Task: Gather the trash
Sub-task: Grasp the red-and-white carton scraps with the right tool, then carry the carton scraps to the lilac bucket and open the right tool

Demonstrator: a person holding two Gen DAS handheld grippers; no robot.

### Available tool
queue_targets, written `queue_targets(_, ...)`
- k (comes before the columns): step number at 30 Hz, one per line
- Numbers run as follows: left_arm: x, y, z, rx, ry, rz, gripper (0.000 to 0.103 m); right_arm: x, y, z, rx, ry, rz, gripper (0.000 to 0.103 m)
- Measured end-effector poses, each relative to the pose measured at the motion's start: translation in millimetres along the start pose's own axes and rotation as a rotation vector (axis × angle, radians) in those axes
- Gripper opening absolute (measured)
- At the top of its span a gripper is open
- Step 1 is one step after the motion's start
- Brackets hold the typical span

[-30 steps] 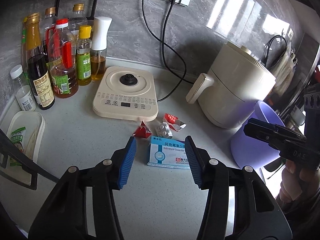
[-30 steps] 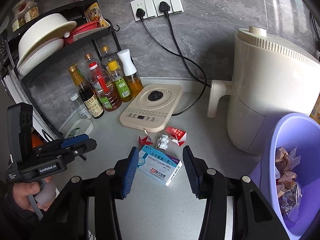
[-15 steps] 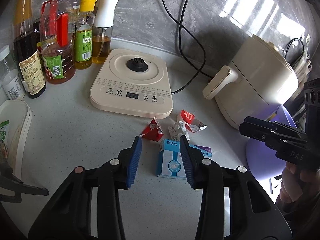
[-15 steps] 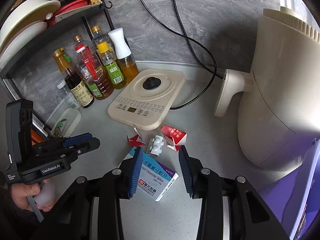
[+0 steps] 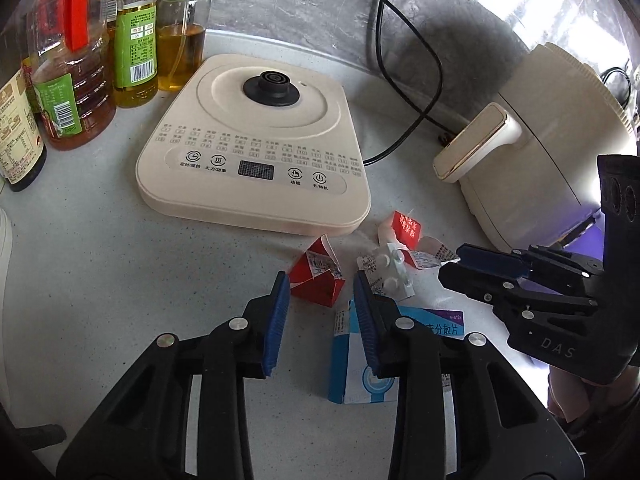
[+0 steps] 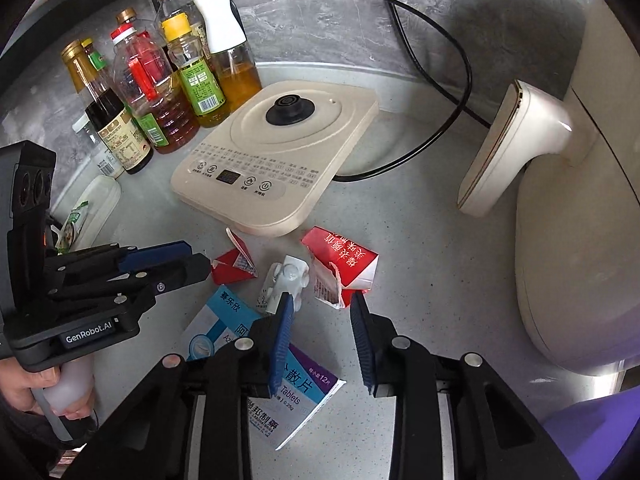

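Observation:
Trash lies on the grey counter in front of the kettle base. My left gripper (image 5: 320,284) is open, its jaws on either side of a small torn red carton piece (image 5: 318,276), seen also in the right wrist view (image 6: 234,266). My right gripper (image 6: 322,304) is open, just short of a larger torn red carton (image 6: 344,262), which also shows in the left wrist view (image 5: 406,228). A white pill blister (image 6: 286,280) lies between the two pieces. A blue-and-white medicine box (image 6: 236,332) lies under both grippers.
A cream kettle base (image 5: 256,144) stands behind the trash with a black cord (image 5: 400,80). Oil and sauce bottles (image 5: 76,68) stand at the left. A cream air fryer (image 6: 568,200) is at the right, and a purple bin (image 6: 600,436) shows at the lower right corner.
Both grippers have moved forward and down toward the trash. The left jaws now flank the small red piece; the right has passed over the medicine box to the larger red carton.

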State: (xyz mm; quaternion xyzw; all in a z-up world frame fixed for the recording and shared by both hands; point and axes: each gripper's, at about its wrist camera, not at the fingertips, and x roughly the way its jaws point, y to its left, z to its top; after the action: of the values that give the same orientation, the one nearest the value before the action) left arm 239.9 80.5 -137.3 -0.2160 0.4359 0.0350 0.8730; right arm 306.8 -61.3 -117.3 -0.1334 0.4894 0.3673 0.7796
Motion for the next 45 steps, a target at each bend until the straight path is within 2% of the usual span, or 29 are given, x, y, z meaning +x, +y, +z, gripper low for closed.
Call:
queue_targets(4,12,-3,3,0.027,0.018,0.005,0.031,10,-1,2,-0.002,0.008,-0.007,0.026)
queue_targets(6,16,-4,4,0.036,0.023,0.012,0.022,14,-3,2,-0.005,0.003,-0.013,0.015)
queue_targets(11,8,-6,6,0.054,-0.007,0.03,0.014,7,-5,4,-0.002,-0.03,-0.006,0.013)
queue_targets(12,5,-6,6,0.056,-0.012,0.035,0.006,5,-6,4,0.0,-0.036,-0.005,0.013)
queue_targets(13,1,-6,6,0.057,-0.018,0.042,0.003,2,-7,4,0.004,-0.042,-0.006,0.013)
queue_targets(20,-32,-10,3,0.05,-0.08,0.075,0.003,-23,-6,-3,0.021,-0.079,0.005,0.013)
queue_targets(34,-126,-35,-22,0.052,-0.216,0.15,0.003,-122,3,-30,0.017,-0.246,0.083,0.014)
queue_targets(39,-149,-49,-34,0.054,-0.259,0.155,0.003,-140,4,-41,0.006,-0.271,0.09,0.014)
queue_targets(45,-157,-72,-43,0.074,-0.269,0.149,0.003,-176,-3,-54,0.002,-0.34,0.088,0.014)
